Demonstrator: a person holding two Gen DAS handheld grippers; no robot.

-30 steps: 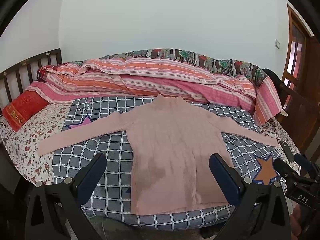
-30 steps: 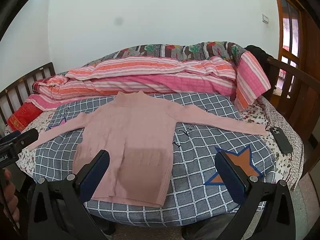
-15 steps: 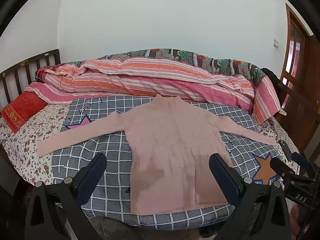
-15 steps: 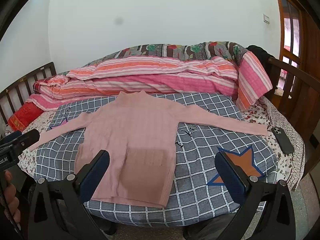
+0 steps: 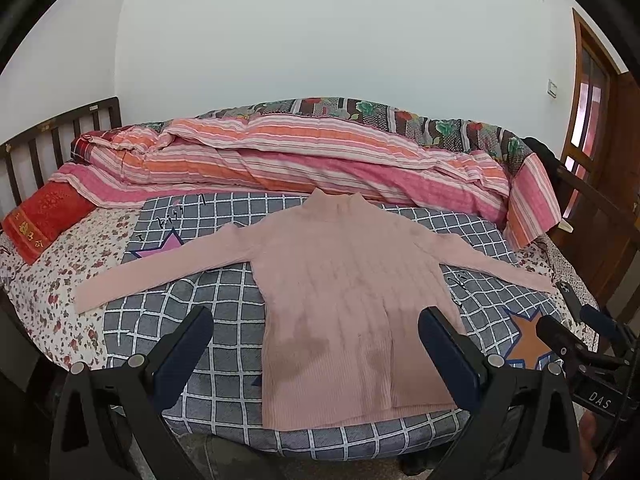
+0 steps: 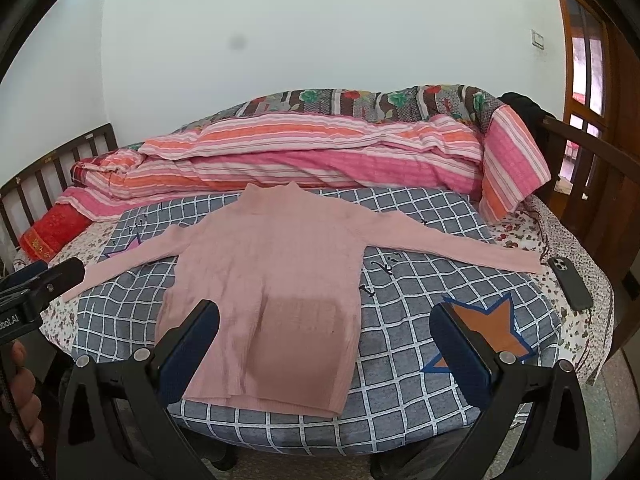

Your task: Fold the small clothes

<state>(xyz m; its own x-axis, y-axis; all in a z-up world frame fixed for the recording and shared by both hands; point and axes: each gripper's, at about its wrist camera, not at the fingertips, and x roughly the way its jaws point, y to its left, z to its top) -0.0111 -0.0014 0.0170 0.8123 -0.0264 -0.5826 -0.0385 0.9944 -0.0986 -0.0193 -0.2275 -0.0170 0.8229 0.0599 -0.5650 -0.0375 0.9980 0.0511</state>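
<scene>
Pink sweater [image 5: 352,292] lying flat, sleeves spread, on checked blanket [image 6: 420,320] on bed. Little changing since second ago. Left tool [image 5: 316,344], right tool [image 6: 326,340] hovering apart, empty; folding not begun.

Left gripper [image 5: 312,344] and right gripper [image 6: 324,334]: each a black angular frame with triangular cut-outs, silver round screw heads near the finger bases, and two fingers faced with dark navy textured pads [image 6: 192,344]. White lettering marks each body, partly legible, perhaps "DAS". Bare fingers of the person's left hand [image 6: 22,396] show beside a dark cable.
</scene>
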